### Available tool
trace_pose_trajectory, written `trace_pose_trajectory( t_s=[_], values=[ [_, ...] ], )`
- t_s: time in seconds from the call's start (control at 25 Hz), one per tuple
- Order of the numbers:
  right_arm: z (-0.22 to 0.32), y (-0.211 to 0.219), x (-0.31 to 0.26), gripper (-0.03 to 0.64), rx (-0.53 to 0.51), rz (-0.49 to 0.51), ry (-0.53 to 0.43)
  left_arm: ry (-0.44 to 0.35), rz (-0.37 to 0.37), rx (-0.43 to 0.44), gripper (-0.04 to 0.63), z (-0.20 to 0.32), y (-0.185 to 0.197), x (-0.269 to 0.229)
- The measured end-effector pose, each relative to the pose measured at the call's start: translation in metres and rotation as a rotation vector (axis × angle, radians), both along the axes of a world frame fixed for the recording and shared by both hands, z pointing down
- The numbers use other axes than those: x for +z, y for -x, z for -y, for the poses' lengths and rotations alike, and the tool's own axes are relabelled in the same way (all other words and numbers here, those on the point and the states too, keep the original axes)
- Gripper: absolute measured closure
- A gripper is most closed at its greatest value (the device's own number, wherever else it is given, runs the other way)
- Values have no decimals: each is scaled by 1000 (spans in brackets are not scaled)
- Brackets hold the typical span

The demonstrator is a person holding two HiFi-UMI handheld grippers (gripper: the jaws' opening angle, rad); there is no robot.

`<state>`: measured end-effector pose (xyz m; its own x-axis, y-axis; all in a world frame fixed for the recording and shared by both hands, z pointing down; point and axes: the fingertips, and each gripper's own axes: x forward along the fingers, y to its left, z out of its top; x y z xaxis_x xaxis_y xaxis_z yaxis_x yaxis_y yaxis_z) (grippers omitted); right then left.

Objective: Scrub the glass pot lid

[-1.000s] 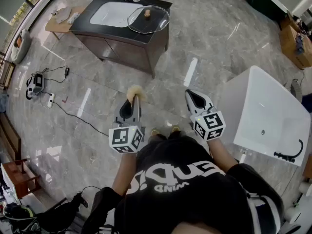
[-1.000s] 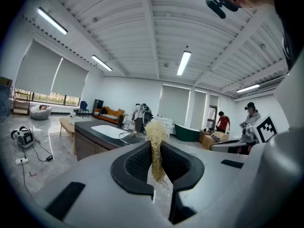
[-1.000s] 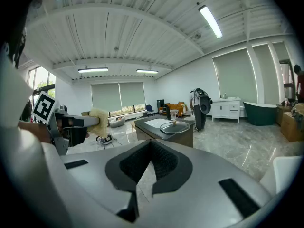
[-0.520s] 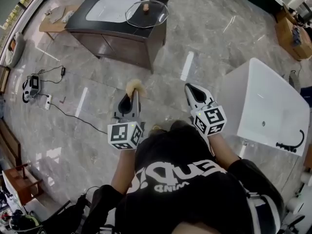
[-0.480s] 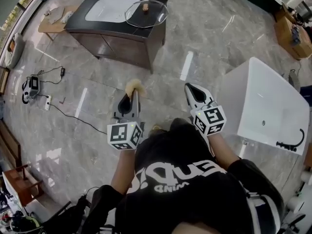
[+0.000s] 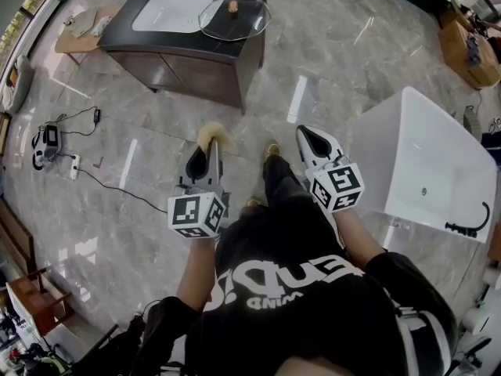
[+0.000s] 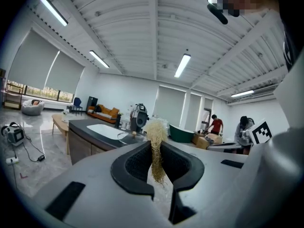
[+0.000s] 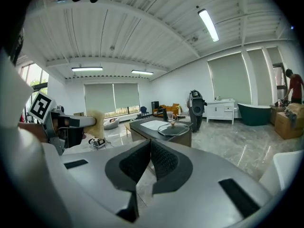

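Two grippers are held out in front of the person, over a grey marble floor [image 6: 344,45] and well apart from the work. The left gripper [image 6: 210,150] has its jaws clamped on a tuft of pale, straw-coloured fibre scrubber [image 6: 212,136]. In the left gripper view the scrubber [image 7: 155,148] is pinched between the dark pads, with its frayed head above the jaw tips and loose strands hanging below them. The right gripper [image 6: 307,137] has its jaws closed together, and in the right gripper view the two ribbed pads [image 8: 164,159] meet with nothing between them. The glass pot lid [image 6: 234,17] lies far ahead on a dark vanity cabinet [image 6: 192,69], at the right end of its top just beside the white basin [image 6: 168,12], with its brown knob [image 6: 232,7] upward. The right gripper view shows the same lid [image 8: 173,129] flat on that counter in the distance. A white bathtub [image 6: 423,171] stands to the person's right. A small device with trailing cables [image 6: 45,141] lies on the floor to the left.
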<state>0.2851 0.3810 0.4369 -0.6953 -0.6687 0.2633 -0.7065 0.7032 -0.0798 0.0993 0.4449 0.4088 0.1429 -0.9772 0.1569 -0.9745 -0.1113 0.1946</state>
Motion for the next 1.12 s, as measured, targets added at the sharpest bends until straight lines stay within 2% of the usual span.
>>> trace_pose_trajectory(
  t_s=[0.28, 0.8, 1.12],
  values=[
    [33, 20, 9, 603, -12, 13, 9, -3, 2, 3, 545, 36, 14, 4],
    [150, 50, 4, 603, -26, 31, 37, 20, -11, -15, 545, 146, 41, -1],
    [219, 64, -8, 603, -84, 30, 37, 19, -7, -56, 545, 212, 46, -13]
  ],
)
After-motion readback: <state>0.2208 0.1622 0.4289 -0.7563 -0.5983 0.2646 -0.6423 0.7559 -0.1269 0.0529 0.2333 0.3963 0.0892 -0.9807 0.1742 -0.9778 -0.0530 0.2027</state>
